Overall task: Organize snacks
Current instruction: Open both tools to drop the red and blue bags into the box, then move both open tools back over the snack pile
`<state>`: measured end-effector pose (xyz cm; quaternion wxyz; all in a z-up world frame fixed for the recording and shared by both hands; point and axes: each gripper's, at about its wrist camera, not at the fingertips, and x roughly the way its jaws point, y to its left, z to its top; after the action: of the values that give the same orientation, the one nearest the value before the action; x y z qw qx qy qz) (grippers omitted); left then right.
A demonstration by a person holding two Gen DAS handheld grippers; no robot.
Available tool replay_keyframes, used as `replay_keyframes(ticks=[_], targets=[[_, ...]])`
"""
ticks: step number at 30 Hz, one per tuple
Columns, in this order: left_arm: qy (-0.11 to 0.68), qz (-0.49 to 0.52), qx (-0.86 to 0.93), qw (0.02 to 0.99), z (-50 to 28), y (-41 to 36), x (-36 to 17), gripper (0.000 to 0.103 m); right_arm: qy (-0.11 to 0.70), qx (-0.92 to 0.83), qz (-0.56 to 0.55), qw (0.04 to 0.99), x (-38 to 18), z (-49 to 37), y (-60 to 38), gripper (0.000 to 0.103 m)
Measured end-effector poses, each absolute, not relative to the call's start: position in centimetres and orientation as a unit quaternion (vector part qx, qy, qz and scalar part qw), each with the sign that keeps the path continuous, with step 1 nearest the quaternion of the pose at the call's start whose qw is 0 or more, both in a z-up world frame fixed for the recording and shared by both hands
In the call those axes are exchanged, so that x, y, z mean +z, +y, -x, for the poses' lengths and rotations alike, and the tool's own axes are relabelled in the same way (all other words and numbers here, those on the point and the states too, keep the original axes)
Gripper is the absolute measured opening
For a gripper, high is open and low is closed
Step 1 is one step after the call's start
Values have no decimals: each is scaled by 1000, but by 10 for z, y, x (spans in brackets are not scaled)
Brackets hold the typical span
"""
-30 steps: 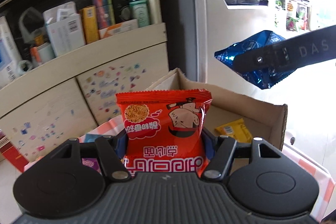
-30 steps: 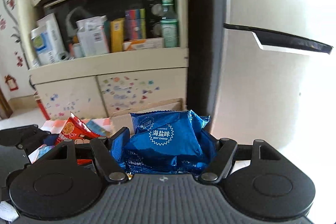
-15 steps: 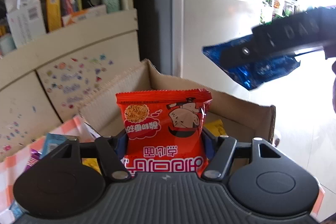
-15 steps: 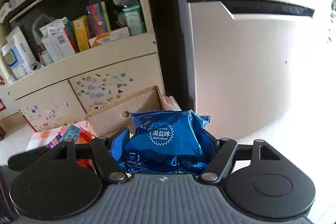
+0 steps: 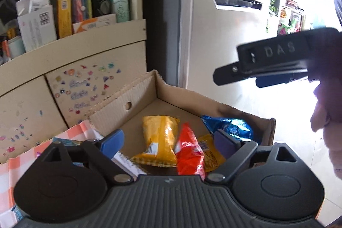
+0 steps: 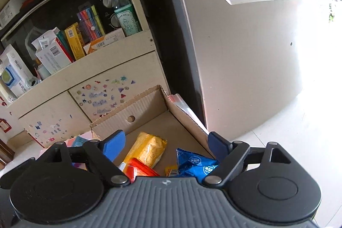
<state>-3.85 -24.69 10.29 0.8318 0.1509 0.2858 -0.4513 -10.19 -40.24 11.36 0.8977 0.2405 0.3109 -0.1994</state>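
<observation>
A cardboard box (image 5: 136,97) (image 6: 147,104) stands below both grippers. Inside it lie a yellow snack bag (image 5: 159,140) (image 6: 147,149), a red noodle packet (image 5: 189,155) (image 6: 141,170), a blue snack bag (image 5: 230,126) (image 6: 195,162) and a small yellow packet (image 5: 210,155). My left gripper (image 5: 168,141) hangs over the box with its jaws opening and nothing pressed between the pads. My right gripper (image 6: 165,143) is also above the box, jaws opening, empty. In the left wrist view the right gripper (image 5: 267,65) shows from the side, held by a hand (image 5: 327,121).
A checked orange-and-white cloth (image 5: 25,159) with more snack packets lies left of the box. Behind stands a cream cabinet (image 5: 74,69) with a shelf of cartons and a bottle (image 5: 119,3). A white fridge (image 6: 245,46) stands right of it.
Both grippers let go: the red noodle packet dropped from the left one and the blue bag from the right one, and both now lie in the box. Jaws stand wider.
</observation>
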Motion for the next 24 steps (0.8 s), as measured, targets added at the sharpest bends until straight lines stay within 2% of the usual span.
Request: replay_keyframes(ticks=[24], targets=[[314, -145, -345, 873, -13, -122, 129, 95, 345, -87, -166, 920, 113, 71, -337, 94]])
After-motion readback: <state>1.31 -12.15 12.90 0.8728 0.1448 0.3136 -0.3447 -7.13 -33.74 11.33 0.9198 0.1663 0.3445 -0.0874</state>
